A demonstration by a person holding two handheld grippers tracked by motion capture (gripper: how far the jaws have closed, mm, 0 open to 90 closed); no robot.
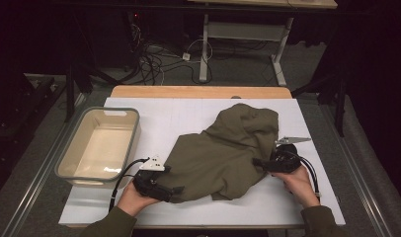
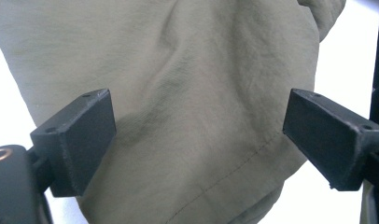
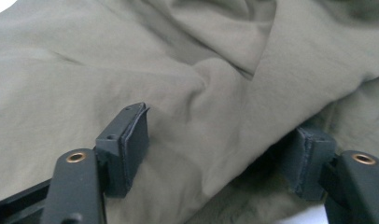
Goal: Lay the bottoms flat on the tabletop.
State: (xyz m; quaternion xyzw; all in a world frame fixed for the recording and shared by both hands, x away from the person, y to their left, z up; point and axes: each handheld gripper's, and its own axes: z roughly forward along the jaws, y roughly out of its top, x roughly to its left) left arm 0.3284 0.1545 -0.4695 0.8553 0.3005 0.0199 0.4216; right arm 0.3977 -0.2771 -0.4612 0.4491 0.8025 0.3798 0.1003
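At the far left of the high view we see a grey-rimmed bin (image 1: 70, 157) with a pale inside, standing on the white tabletop (image 1: 159, 111) and well apart from the cloth. Just beside its near right corner a hand holds the left gripper (image 1: 176, 190), which points rightward at the near left edge of an olive-green garment (image 1: 228, 148). In the left gripper view the jaws stand wide, one at each side of the picture, and the garment (image 2: 192, 107) spreads across the gap between them; its stitched hem runs on a slant low in that view, with bare white tabletop showing at both outer edges. The pads do not press on the cloth, so we call this gripper released.

The garment lies crumpled on the middle of the tabletop, bunched higher toward the far right and flattening out toward the near left.

At its right edge, the other hand holds the right gripper (image 1: 255, 161), aimed leftward into the cloth. In the right gripper view its jaws are parted with a raised fold of the garment (image 3: 201, 93) between them; the right jaw sits partly tucked under a flap of cloth, the left one rests over the fabric. We see no pinch on the fold, so these jaws are released as well.
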